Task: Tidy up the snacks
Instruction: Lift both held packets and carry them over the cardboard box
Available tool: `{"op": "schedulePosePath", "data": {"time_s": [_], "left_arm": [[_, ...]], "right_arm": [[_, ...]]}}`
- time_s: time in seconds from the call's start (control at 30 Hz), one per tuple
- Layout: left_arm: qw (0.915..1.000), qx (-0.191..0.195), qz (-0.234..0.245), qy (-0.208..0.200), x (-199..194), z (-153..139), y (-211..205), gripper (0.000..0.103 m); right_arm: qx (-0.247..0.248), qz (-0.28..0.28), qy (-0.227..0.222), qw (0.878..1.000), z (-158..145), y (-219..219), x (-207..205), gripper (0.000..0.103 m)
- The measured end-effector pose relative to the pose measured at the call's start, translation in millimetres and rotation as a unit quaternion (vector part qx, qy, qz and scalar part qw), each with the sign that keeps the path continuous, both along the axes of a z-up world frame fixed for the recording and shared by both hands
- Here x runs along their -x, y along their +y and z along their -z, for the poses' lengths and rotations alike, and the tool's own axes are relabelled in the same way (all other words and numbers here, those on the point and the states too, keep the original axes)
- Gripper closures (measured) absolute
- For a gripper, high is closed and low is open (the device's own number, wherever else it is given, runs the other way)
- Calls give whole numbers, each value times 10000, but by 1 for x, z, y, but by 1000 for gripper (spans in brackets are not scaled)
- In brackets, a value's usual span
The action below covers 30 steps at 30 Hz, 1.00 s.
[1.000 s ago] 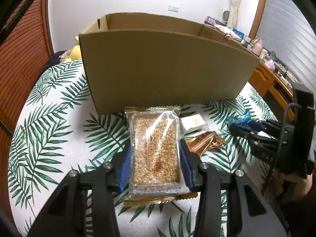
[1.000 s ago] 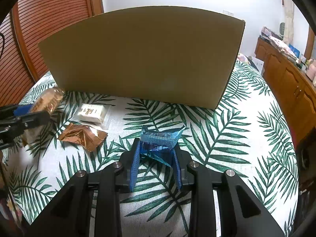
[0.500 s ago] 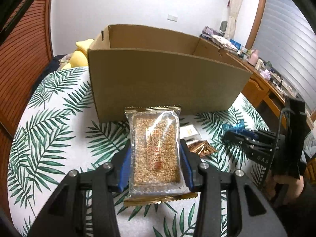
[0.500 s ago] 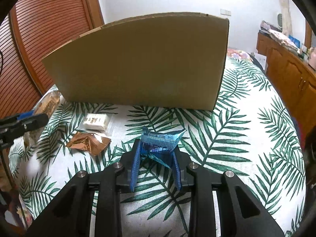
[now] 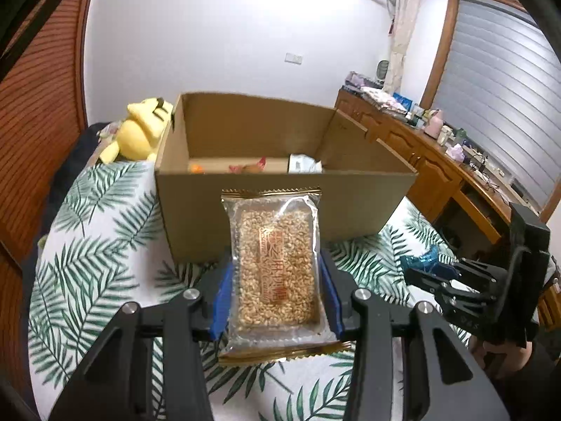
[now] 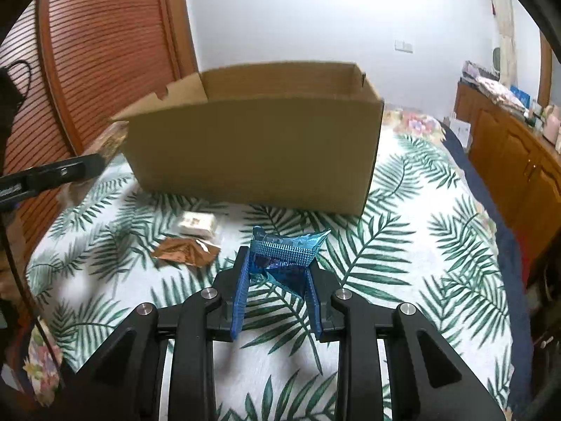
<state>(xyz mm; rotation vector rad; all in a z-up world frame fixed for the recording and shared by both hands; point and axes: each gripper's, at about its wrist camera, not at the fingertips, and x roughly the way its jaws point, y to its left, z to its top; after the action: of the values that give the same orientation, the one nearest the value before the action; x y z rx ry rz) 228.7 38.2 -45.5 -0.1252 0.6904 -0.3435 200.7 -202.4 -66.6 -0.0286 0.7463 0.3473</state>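
**Left wrist view: both claws hold a snack in front of the box**

Left wrist view shows the left claw (image 5: 275, 294) in the lower middle of the frame, closed on a clear packet of grain bar (image 5: 275, 266) with gold edges. Behind it, in the centre, stands the open cardboard box (image 5: 280, 203); a few small wrapped snacks (image 5: 250, 167) lie on its bottom. A yellow plush toy (image 5: 138, 133) is at the upper left of the box.

In the right wrist view the right claw (image 6: 277, 291) is narrow and pinches a blue wrapper (image 6: 284, 256). On the leaf-print bed cover (image 6: 420, 252), left of centre, lie a white packet (image 6: 196, 222) and a brown foil packet (image 6: 186, 252), near each other.
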Motion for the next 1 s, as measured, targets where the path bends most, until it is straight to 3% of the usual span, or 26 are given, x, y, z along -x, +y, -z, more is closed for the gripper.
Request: {"op": "schedulePosePath", "data": {"time_s": [0.3,0.57,1.0], "left_arm": [[9994,-57,108,-335,-19,-34,-5,60],[9986,-91,216,-467,-47,-56,-11,60],[9984,-251,303,-414,-96,-68,-16,60]], "right_arm": [[-224,-112,-426,9988,-51,0,9,76],[-88,-283,-833,9961,-96,12,0,75],[30,-479,-1040,9934,-123,35,-24,75]]}}
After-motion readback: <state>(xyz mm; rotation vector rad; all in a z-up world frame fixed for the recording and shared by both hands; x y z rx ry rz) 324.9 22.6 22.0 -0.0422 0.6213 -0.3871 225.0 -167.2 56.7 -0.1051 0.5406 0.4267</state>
